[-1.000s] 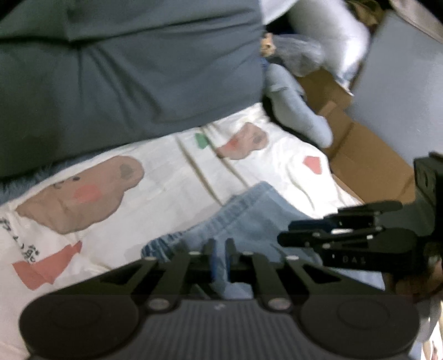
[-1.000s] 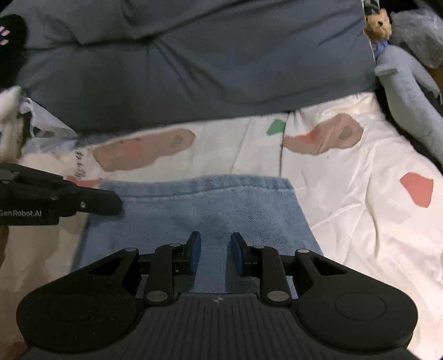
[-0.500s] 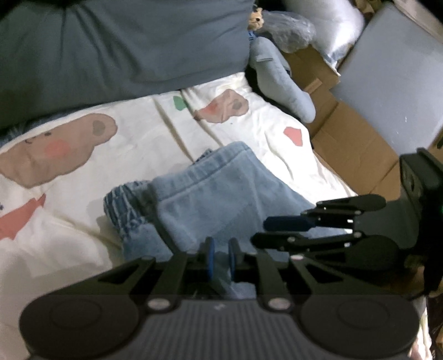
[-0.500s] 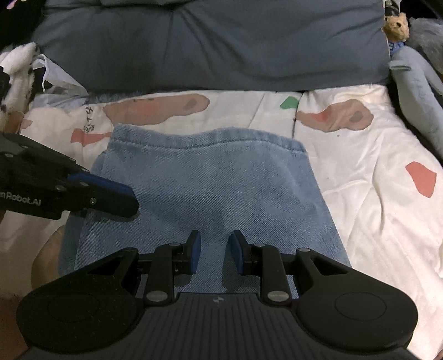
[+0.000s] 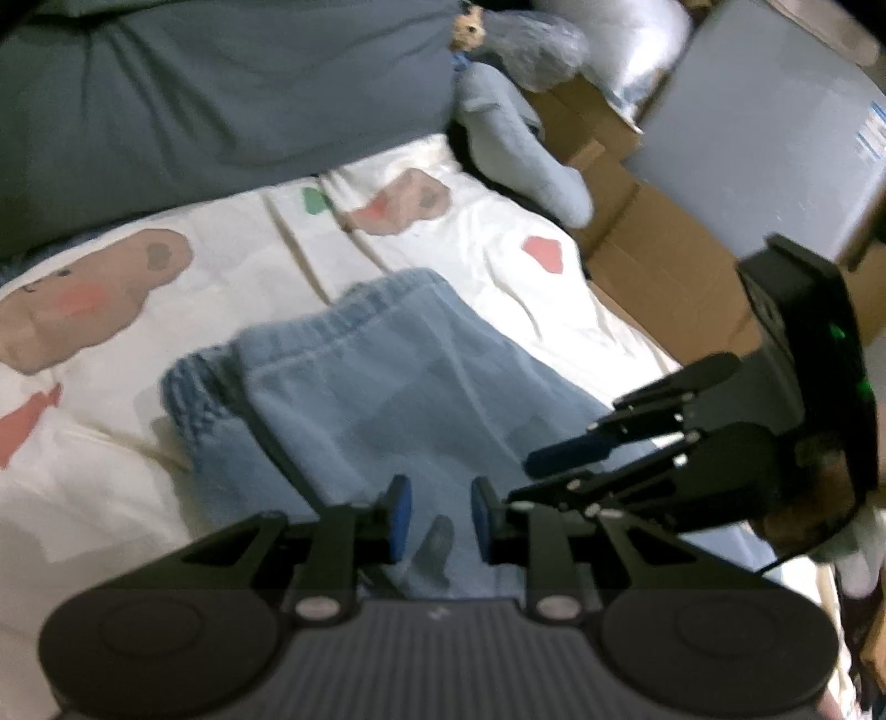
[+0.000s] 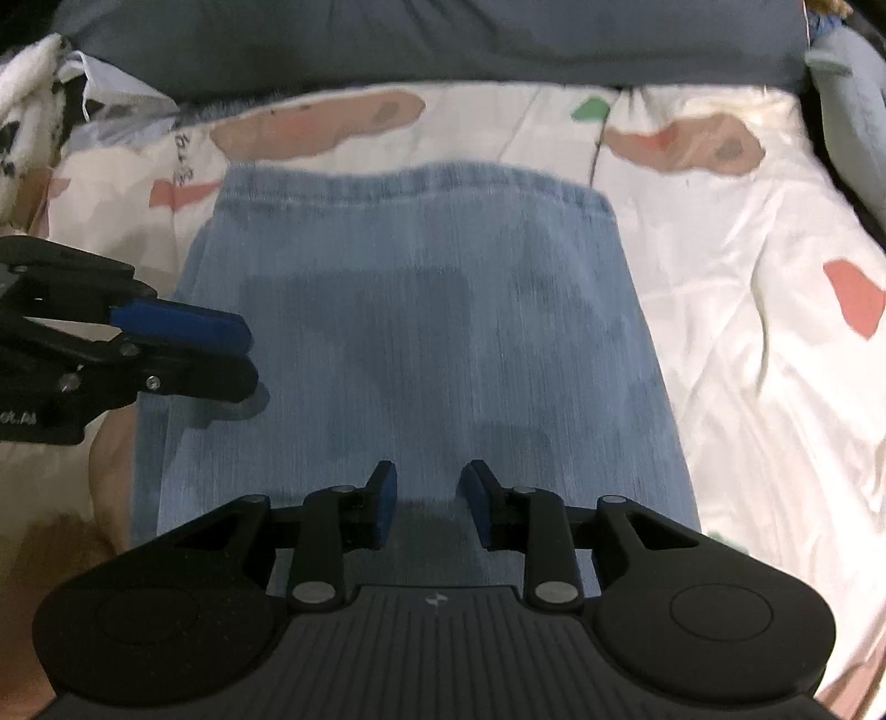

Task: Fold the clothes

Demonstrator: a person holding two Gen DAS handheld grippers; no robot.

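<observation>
Folded light-blue denim trousers (image 5: 387,387) (image 6: 432,332) lie flat on a white bedsheet (image 5: 487,277) (image 6: 747,343) printed with cartoon shapes. The elastic waistband shows at the fold's far left in the left wrist view. My left gripper (image 5: 440,512) (image 6: 246,357) is open over the near left edge of the denim, with nothing held between its pads. My right gripper (image 6: 429,501) (image 5: 526,476) is open too, low over the near edge of the denim and empty. The two grippers are close together, side by side.
A dark grey-blue duvet (image 6: 421,44) (image 5: 221,99) lies across the back of the bed. A pale blue plush toy (image 5: 520,144) rests at the bed's right edge, with cardboard boxes (image 5: 659,266) and a grey panel (image 5: 775,127) beyond. Black-and-white fabric (image 6: 22,111) sits at the left.
My left gripper's fingers have opened and let go of the denim. The fold now lies flat on the sheet. The right gripper stayed open, and both have drawn back.
</observation>
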